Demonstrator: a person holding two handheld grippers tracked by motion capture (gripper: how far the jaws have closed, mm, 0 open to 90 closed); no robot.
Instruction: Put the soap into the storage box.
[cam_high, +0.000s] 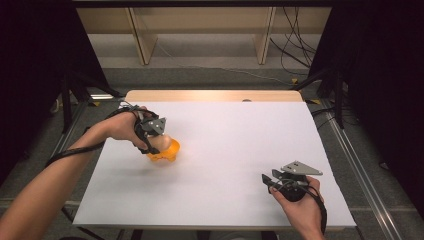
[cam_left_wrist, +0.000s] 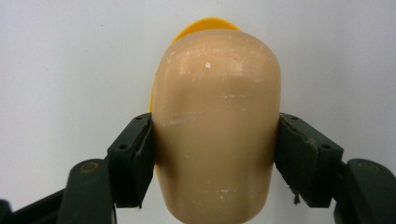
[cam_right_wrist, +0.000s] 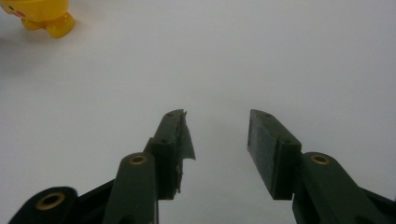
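Left gripper clamped on toy, right gripper empty and parted.
Left hand (cam_high: 121, 127) reaches in from lower left, forearm stretched diagonally over the table's left part; left gripper (cam_high: 159, 145) has both jaws pressed against the sides of a tan-and-yellow toy (cam_left_wrist: 217, 121). Right hand (cam_high: 299, 202) sits near the front right edge, wrist low, right gripper (cam_high: 266, 181) pointing left toward the other hand; its jaws stand apart with nothing between them.
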